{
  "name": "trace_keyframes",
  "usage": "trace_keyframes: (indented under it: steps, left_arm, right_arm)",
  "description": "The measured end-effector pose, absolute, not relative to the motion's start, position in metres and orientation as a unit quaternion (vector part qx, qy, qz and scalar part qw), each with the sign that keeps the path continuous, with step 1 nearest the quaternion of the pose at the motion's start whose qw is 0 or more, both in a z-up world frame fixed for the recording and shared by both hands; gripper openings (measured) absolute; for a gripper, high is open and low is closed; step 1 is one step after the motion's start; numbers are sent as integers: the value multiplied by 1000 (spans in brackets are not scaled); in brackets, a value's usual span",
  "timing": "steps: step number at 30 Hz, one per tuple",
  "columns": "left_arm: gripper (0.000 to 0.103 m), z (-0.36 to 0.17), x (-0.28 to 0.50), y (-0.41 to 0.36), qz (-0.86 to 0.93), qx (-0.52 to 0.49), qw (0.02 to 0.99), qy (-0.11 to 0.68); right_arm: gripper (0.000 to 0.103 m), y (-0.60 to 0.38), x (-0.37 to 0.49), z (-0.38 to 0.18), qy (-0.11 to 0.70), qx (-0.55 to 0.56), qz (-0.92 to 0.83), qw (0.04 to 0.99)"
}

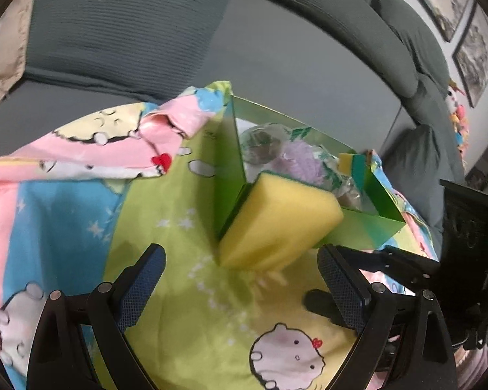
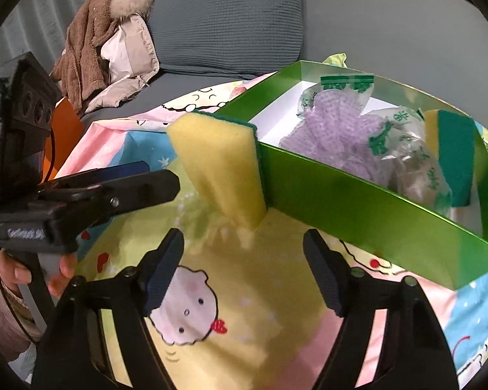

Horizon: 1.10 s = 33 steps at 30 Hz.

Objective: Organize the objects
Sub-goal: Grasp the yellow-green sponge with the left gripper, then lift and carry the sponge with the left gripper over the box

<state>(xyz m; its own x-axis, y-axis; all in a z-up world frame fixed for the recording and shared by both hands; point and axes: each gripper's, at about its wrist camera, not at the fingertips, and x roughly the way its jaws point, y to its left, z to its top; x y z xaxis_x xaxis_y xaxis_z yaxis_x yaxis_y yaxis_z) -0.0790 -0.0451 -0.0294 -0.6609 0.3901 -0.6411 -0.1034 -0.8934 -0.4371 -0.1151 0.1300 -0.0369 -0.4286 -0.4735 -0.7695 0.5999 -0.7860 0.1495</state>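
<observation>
A grey sofa (image 1: pixel 276 48) with ribbed cushions fills the background of the left wrist view, and framed pictures (image 1: pixel 471 48) are hung on the wall at the right. A cartoon-printed sheet (image 1: pixel 166 243) in pink, blue and yellow-green is spread over the seat. A green box (image 1: pixel 364 230) is set on the sheet, and a yellow sponge (image 1: pixel 276 224) is leaned against its near outer corner, tilted, its low end on the sheet. The left gripper (image 1: pixel 240 279) is held with jaws wide apart; nothing is gripped, and the sponge is seen just ahead of the fingertips. Bagged items and a second sponge (image 1: pixel 353 165) are seen inside the box.

In the right wrist view, a brown and pale coat (image 2: pixel 114 42) is heaped on the sofa (image 2: pixel 390 16) behind the sheet (image 2: pixel 276 292). The yellow sponge (image 2: pixel 221 169), green-backed, is propped against the outer wall of the green box (image 2: pixel 358 214). A bag of purple cloth (image 2: pixel 338 130) and the second sponge (image 2: pixel 452 152) are kept inside. The right gripper (image 2: pixel 244 269) is parted with nothing between its pads. The left gripper (image 2: pixel 153 178) is seen at the left, grasped by a hand (image 2: pixel 19 273).
</observation>
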Motion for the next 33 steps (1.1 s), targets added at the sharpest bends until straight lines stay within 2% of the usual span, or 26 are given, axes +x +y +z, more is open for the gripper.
trace_keyframes:
  steps: [1,3,5,10,11,14,18,21,25,33]
  left_arm:
    - [94,-30,-81,-44,891,-389,145,-183]
    - [86,-30,-85,-41,890,-391,156,-178]
    - [84,-33,-91,-37,886,-395,169,-177]
    - [65,-38,-102,-30,875,-404,194,-182]
    - [58,-39,-103,-29,872,-405,202,-186]
    - [57,-38,-105,-27,872,-404,207,-183]
    - [53,-38,-107,-27,869,-406,207,-189]
    - [50,-38,-107,-25,871,-411,202,-180]
    - [48,-36,-102,-26,871,-411,198,-182]
    - [47,-15,-86,-18,882,-389,202,-170]
  right_arm:
    - [68,129,-117,-39,73,431,-841,319]
    - [63,126,-120,-43,74,430,-841,320]
    - [62,124,-123,-46,71,431,-840,322]
    - [60,119,-133,-49,58,430,-840,326]
    - [60,118,-135,-49,59,430,-839,327]
    - [58,113,-137,-52,63,432,-837,331]
    - [47,107,-140,-54,61,435,-831,342]
    - [47,101,-139,-54,79,430,-834,336]
    - [38,104,-141,-54,72,432,-836,331]
    - [37,112,-124,-33,74,414,-845,331]
